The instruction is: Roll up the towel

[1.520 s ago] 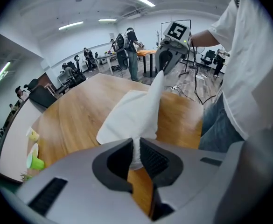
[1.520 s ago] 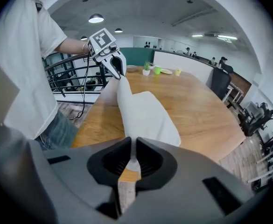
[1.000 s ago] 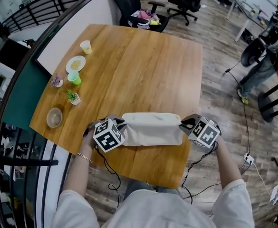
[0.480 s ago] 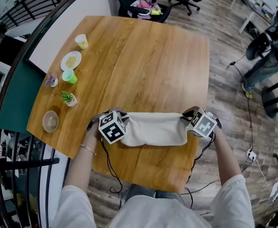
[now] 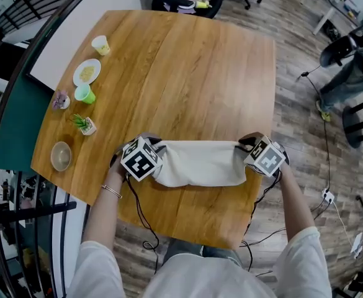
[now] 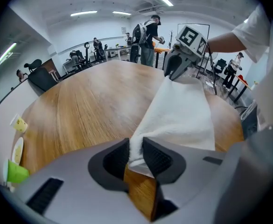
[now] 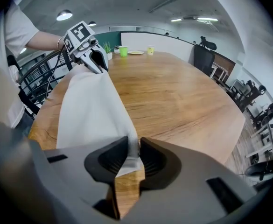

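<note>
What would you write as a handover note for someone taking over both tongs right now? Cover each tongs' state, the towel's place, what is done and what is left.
Left tongs: on one end of the towel, fabric pinched between the pads; jaws have just been opening.
Right tongs: the same at the other end.
Towel: a flat white band across the near part of the table, spanning from one tongs to the other.
Done: towel laid down on the wood; no roll visible yet.
Left: roll it up.

No readable text — only coded squares (image 5: 139,160) (letterless) on left gripper (image 5: 158,158) and right gripper (image 5: 240,151)
</note>
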A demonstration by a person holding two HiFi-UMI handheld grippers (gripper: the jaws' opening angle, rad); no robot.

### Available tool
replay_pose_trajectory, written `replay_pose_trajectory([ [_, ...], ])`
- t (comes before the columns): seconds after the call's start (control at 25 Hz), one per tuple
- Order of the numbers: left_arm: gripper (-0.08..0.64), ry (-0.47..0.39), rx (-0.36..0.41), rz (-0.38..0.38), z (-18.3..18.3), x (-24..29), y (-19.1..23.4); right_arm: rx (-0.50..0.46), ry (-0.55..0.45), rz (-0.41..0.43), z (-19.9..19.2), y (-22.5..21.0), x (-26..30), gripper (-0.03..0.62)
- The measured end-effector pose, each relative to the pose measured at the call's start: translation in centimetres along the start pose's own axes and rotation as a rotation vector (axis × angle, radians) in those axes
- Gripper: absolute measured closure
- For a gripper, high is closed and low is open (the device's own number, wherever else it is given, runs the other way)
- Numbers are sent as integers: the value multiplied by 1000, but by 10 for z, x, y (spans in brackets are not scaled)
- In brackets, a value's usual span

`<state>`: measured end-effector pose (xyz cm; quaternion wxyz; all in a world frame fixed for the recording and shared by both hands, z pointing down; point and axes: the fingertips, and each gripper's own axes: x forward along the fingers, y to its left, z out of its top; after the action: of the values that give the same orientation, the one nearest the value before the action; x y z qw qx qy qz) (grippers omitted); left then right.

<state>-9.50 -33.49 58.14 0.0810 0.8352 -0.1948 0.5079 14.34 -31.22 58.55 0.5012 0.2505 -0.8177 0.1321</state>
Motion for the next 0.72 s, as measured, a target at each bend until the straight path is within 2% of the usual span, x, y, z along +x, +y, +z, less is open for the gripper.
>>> replay_pose_trajectory([
  [0.2,451,-65,-123,-17,1,-11,8,37,-42,-35,0,-8,-9,477],
  [0.4,451,-124,-220,19,1,-27,16,69,-98,-69,2,-16,-24,466],
  [0.56,454,-204,-312,94,-1,-52,25,119,-182,-113,10,-28,-47,462],
  [0.72,464,-350,-423,215,10,-96,23,222,-328,-184,21,-36,-85,462],
])
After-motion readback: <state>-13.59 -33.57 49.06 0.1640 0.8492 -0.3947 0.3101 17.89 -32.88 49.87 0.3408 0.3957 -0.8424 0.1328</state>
